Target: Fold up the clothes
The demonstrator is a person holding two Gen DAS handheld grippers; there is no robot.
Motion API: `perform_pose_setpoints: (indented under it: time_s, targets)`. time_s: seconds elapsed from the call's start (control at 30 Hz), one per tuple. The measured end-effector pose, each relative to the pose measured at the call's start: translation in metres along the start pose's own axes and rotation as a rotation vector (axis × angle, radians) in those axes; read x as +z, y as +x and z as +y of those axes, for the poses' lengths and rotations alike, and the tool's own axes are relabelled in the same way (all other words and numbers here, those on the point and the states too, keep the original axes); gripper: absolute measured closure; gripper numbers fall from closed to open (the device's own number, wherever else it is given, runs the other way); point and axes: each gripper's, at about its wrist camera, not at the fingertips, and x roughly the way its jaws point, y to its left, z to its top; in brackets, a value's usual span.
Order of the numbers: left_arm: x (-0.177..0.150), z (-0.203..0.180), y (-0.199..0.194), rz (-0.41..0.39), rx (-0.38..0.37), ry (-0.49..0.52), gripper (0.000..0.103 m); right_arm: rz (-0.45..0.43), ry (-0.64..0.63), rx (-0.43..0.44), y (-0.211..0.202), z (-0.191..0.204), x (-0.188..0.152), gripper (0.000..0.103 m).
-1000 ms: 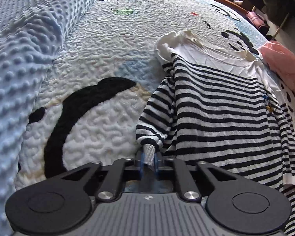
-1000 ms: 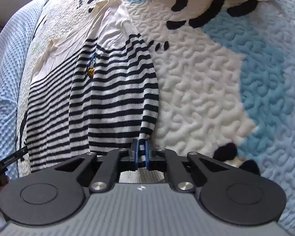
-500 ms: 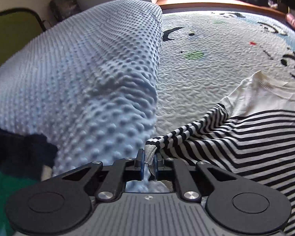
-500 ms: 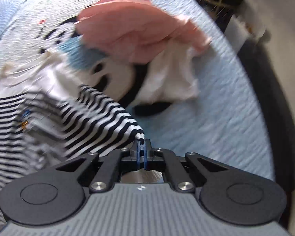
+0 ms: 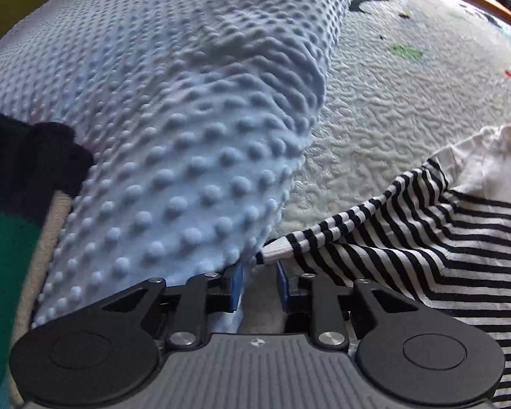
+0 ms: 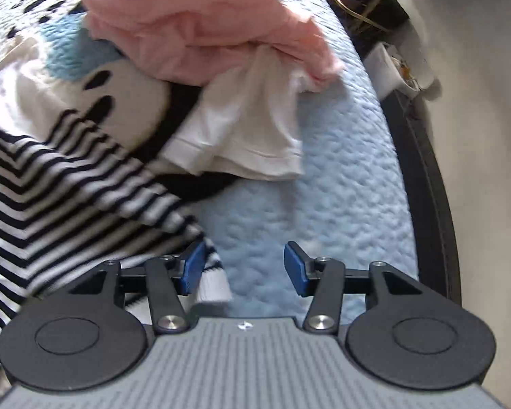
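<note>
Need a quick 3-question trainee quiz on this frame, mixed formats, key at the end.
1. True or false: the right gripper is clamped on the striped sweater.
2. What lies directly on top of the white garment? A) pink garment B) green cushion C) grey towel
3. Fill in: the sleeve cuff in front of the left gripper lies beside the dotted light-blue ____.

Key: 1 false, its jaws stand wide apart, cuff beside the left pad; 2 A; 3 blanket.
</note>
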Motion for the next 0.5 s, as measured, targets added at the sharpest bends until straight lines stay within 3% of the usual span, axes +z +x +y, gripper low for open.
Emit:
perform_pose_setpoints:
  time_s: [0.07,0.1,0.17,0.23,0.37,0.5]
  targets:
    - [-0.005,0.004,-0.018,-0.064,-0.015,0.026,0.077,-0.026,0.041,0.016,-0.011,-0.01,-0.006,0.067]
    - [-0.008,0.004,-0.029,-0.112,-0.03,0.048,0.06,-0.045,0.062,0.034,-0.018,-0.014,-0.01,0.068]
    - [-0.009,-0.004,-0.042,-0.222,-0.089,0.112,0.044,-0.069,0.107,0.097,-0.027,-0.018,-0.018,0.068]
    - [-0.002,-0.018,-0.039,-0.246,-0.13,0.152,0.043,-0.083,0.156,0.166,-0.031,-0.019,-0.026,0.065]
    - [0.017,-0.057,-0.01,-0.203,-0.153,0.175,0.043,-0.078,0.277,0.181,-0.023,-0.017,-0.033,0.065]
    - [0.013,-0.091,0.015,-0.166,-0.101,0.391,0.046,-0.073,0.398,0.196,-0.015,-0.016,-0.039,0.065]
